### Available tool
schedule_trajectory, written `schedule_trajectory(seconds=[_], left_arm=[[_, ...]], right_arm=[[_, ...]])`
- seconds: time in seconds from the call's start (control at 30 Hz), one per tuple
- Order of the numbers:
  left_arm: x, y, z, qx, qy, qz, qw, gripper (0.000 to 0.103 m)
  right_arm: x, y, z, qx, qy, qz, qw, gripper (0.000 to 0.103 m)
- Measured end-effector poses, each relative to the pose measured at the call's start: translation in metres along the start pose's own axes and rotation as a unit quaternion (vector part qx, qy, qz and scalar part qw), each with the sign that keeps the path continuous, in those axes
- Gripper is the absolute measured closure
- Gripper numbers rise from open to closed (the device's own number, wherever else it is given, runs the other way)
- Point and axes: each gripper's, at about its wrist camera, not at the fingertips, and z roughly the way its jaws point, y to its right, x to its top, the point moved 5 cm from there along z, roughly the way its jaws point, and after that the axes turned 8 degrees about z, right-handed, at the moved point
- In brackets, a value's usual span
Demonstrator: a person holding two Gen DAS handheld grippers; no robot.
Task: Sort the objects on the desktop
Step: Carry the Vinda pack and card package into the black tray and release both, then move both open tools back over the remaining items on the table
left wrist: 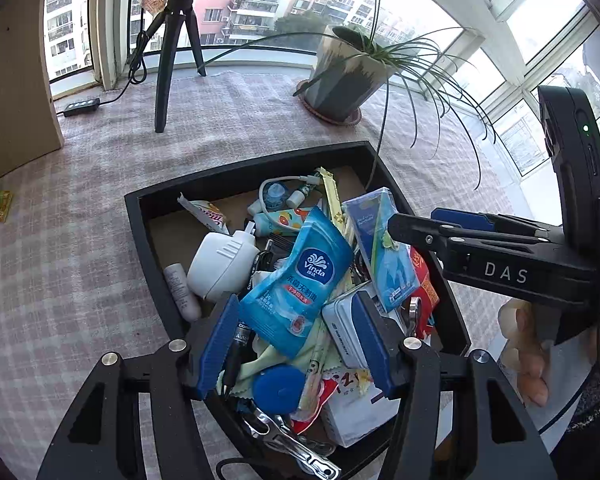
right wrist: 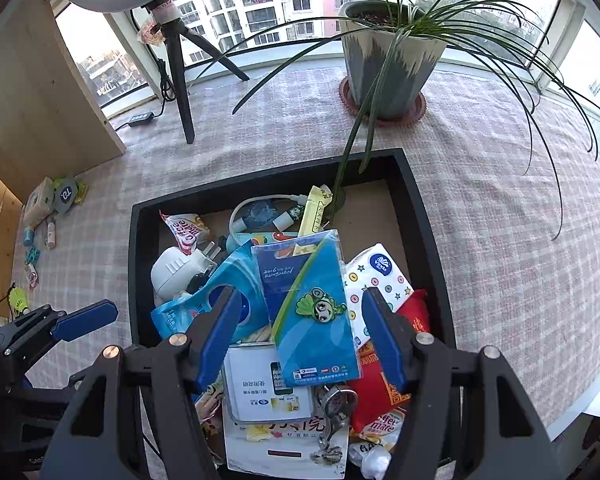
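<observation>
Two hand-held grippers hover over one black tray [left wrist: 138,216] of mixed items on the checked worktop [left wrist: 80,240]. Left hand-held gripper [left wrist: 296,344]: jaws parted, grasping nothing, above a blue Vinda wipes pack [left wrist: 300,280]. Right hand-held gripper [right wrist: 304,340]: jaws likewise released, straddling a blue badge card [right wrist: 312,308] (not pressing it). Potted plant [right wrist: 388,60] stands beyond the tray.
</observation>
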Motion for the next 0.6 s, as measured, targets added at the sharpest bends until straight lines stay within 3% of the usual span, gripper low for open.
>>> schedule_trajectory(seconds=[0.47, 0.6], left_arm=[[-0.026, -0.032, -0.036, 0.053, 0.013, -0.010, 0.9984, 0.047], [-0.041, -0.049, -0.048, 0.088, 0.018, -0.010, 0.9959, 0.046]], right_arm=[[-0.021, -0.051, -0.010, 0.009, 0.007, -0.042, 0.999, 0.041], [-0.029, -0.070, -0.014, 0.015, 0.011, -0.058, 0.998, 0.041]])
